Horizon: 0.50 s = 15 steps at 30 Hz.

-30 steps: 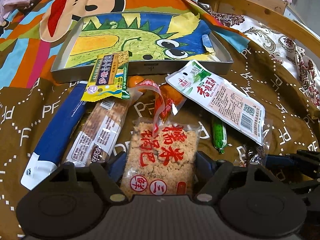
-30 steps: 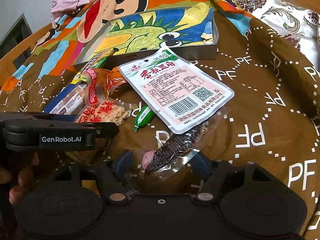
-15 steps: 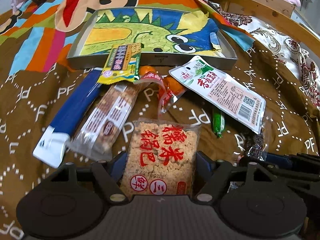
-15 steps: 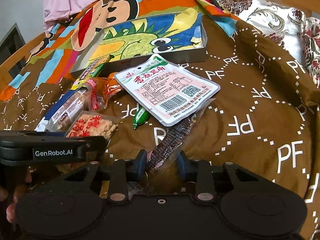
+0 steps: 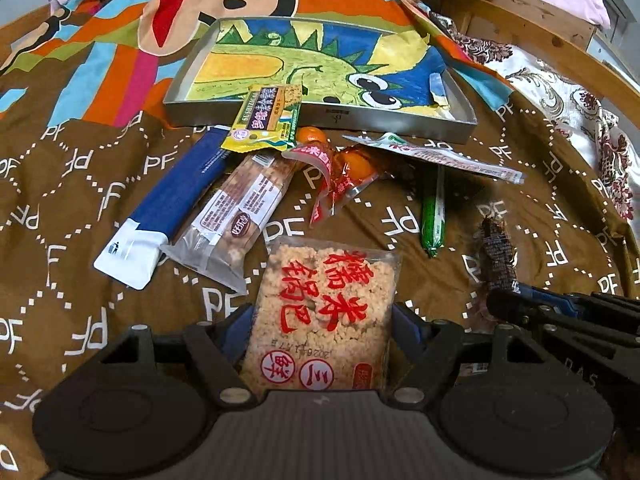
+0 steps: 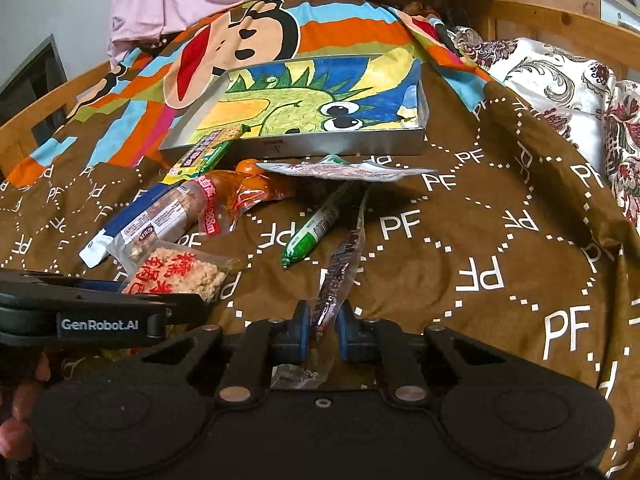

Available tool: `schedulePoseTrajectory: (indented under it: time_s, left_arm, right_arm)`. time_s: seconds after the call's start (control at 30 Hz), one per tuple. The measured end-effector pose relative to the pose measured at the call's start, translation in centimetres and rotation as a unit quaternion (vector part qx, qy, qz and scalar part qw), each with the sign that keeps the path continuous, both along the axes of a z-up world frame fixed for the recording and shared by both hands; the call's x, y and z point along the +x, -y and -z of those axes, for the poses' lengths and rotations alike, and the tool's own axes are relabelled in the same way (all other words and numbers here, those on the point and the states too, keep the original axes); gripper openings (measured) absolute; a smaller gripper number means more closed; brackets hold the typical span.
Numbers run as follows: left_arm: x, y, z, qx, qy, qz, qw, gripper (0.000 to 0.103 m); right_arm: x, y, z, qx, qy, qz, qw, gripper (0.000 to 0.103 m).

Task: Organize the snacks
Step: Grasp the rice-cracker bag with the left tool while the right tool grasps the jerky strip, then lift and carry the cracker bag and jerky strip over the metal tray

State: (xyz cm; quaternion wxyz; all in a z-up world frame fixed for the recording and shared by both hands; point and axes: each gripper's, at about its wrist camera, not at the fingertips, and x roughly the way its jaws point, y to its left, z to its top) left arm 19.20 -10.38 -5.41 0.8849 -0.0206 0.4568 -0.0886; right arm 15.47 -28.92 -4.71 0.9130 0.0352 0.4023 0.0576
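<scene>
My left gripper [image 5: 322,322] is shut on a clear rice-cracker packet with red characters [image 5: 324,304] and holds it above the bedspread; the packet also shows in the right wrist view [image 6: 176,274]. My right gripper [image 6: 322,330] is shut on a dark dried-meat packet in clear wrap [image 6: 338,268], lifted at its near end; it also shows in the left wrist view [image 5: 496,248]. A metal tray with a dinosaur drawing [image 5: 400,118] [image 6: 344,142] lies at the far side.
Loose on the brown bedspread lie a blue-white packet [image 5: 172,200], a brown biscuit bar [image 5: 240,212], a yellow-green packet [image 5: 268,116] leaning on the tray, an orange-red bag [image 5: 344,172], a green sausage stick [image 5: 434,212] and a white pouch [image 5: 436,154]. A wooden bed rail [image 5: 560,48] stands at right.
Both grippers have risen and pulled back with their packets. The right gripper's jaws have closed tighter on the dried-meat packet, and its near end has lifted.
</scene>
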Motion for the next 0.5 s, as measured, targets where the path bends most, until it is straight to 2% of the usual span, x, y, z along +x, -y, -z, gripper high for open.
schedulePoseTrajectory:
  time_s: [0.27, 0.43, 0.5]
  left_arm:
    - [-0.53, -0.28, -0.41, -0.003, 0.011, -0.006, 0.9999, 0.076]
    - [-0.74, -0.33, -0.61, -0.005, 0.018, -0.006, 0.9998, 0.076]
    - [-0.74, -0.29, -0.53, -0.005, 0.018, -0.005, 0.9998, 0.076]
  right_arm:
    - [-0.51, 0.16, -0.44, 0.012, 0.014, -0.003, 1.000, 0.012]
    - [-0.06, 0.10, 0.07, 0.006, 0.002, -0.001, 1.000, 0.012]
    - [0.46, 0.09, 0.44, 0.004, -0.002, 0.000, 1.000, 0.015]
